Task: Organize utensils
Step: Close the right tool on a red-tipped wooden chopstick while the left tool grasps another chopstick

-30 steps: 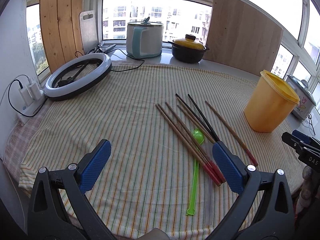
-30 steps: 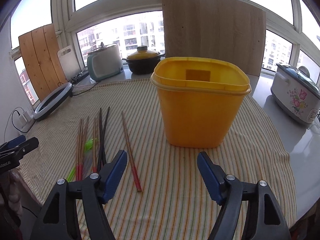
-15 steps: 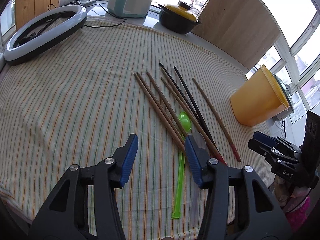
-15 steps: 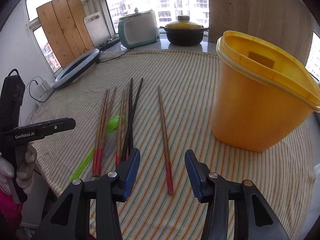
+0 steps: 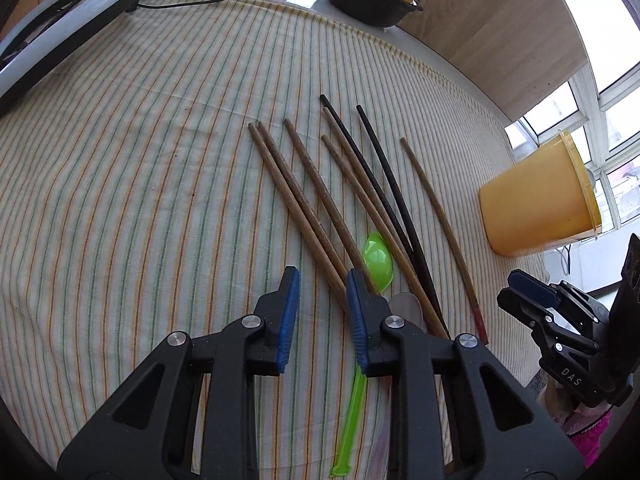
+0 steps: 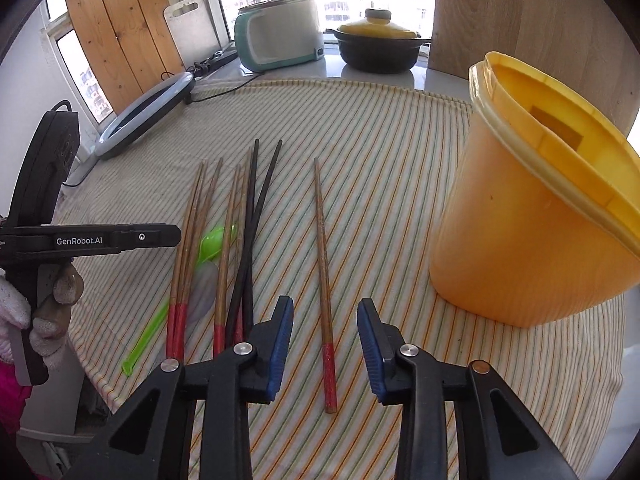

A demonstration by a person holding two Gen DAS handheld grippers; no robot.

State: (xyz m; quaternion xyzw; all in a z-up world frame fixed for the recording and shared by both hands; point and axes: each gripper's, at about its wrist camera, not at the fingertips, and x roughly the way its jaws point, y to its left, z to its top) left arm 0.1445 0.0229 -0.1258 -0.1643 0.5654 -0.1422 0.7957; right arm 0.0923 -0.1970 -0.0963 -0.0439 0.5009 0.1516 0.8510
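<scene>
Several brown wooden chopsticks (image 5: 304, 200) with red ends, two black chopsticks (image 5: 384, 188), a green plastic spoon (image 5: 378, 258) and a clear spoon (image 5: 406, 306) lie on the striped cloth. My left gripper (image 5: 322, 280) is open with a narrow gap, low over the left pair of brown chopsticks. My right gripper (image 6: 325, 316) is open, straddling a lone brown chopstick (image 6: 323, 256) near its red end. The yellow tub (image 6: 540, 216) stands empty to its right. The bundle (image 6: 224, 240) lies to its left.
A ring light (image 5: 60, 28), a rice cooker (image 6: 280, 36) and a black pot with a yellow lid (image 6: 378, 46) stand at the table's far side. Wooden boards lean at the window. The cloth's front edge (image 6: 132, 384) is close to both grippers.
Both grippers have moved down and forward toward the chopsticks. The left jaws have narrowed a lot; the right jaws have narrowed and now straddle the lone chopstick.
</scene>
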